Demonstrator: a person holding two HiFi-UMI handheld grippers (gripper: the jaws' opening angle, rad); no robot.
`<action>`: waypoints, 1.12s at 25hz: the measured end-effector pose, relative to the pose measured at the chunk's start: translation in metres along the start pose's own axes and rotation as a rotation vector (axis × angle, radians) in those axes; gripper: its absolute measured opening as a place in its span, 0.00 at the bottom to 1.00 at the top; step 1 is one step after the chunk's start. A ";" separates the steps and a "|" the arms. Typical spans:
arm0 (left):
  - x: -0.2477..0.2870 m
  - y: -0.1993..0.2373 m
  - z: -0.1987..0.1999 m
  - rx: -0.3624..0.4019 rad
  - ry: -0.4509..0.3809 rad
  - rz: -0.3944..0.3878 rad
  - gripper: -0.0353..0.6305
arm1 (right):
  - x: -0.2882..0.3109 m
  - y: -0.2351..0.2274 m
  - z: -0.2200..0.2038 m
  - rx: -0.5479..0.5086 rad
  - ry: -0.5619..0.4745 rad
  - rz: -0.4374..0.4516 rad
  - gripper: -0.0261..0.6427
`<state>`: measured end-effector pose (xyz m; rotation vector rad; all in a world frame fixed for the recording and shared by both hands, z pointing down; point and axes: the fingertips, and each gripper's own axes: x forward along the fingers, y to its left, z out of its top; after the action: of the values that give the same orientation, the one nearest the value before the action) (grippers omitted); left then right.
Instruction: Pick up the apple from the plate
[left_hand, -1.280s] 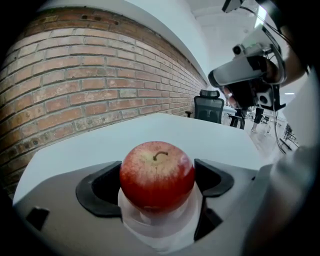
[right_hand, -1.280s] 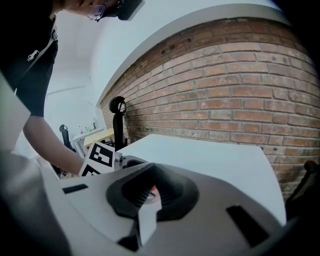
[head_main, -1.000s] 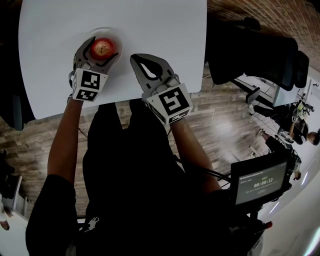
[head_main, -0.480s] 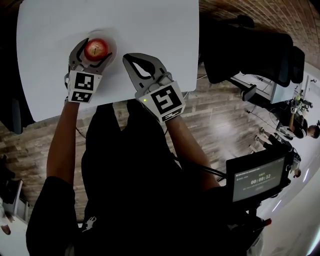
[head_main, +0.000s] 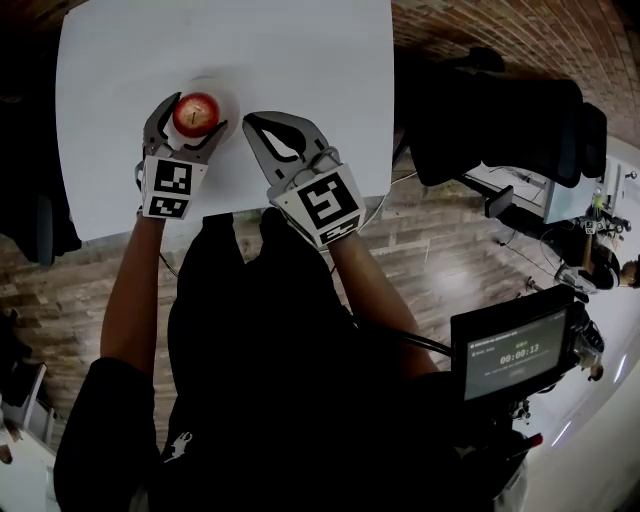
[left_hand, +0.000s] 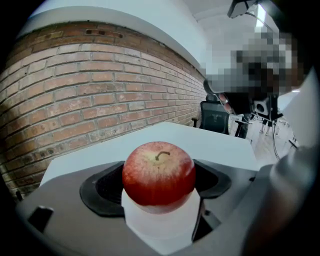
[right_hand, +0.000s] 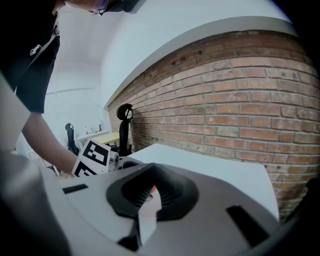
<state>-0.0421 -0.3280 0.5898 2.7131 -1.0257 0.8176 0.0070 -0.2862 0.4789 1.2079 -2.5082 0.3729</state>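
Head view: one apple (head_main: 197, 113) is seen clamped in the left gripper (head_main: 192, 118), over the one small white plate (head_main: 226, 93), near the table's (head_main: 300, 60) near edge, left of middle. Whether it's clear of the plate can't be told. The right gripper (head_main: 256, 122) is held just beside, pinched together on nothing.

Left gripper view: the apple is gripped on both sides, stem up, so a straight lift is probably what's needed.

Right gripper view: only a red sliver is glimpsed past the closed jaws.
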 end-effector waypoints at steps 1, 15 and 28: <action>-0.004 0.000 0.002 0.001 -0.001 0.004 0.67 | -0.001 0.002 0.003 -0.005 -0.006 0.004 0.04; -0.034 -0.008 0.040 -0.034 -0.059 0.029 0.67 | -0.017 0.012 0.036 -0.042 -0.080 0.037 0.04; -0.056 -0.015 0.056 -0.037 -0.079 0.089 0.67 | -0.032 0.016 0.052 -0.070 -0.130 0.063 0.04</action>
<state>-0.0424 -0.3005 0.5135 2.7060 -1.1739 0.7020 0.0043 -0.2730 0.4174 1.1624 -2.6510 0.2263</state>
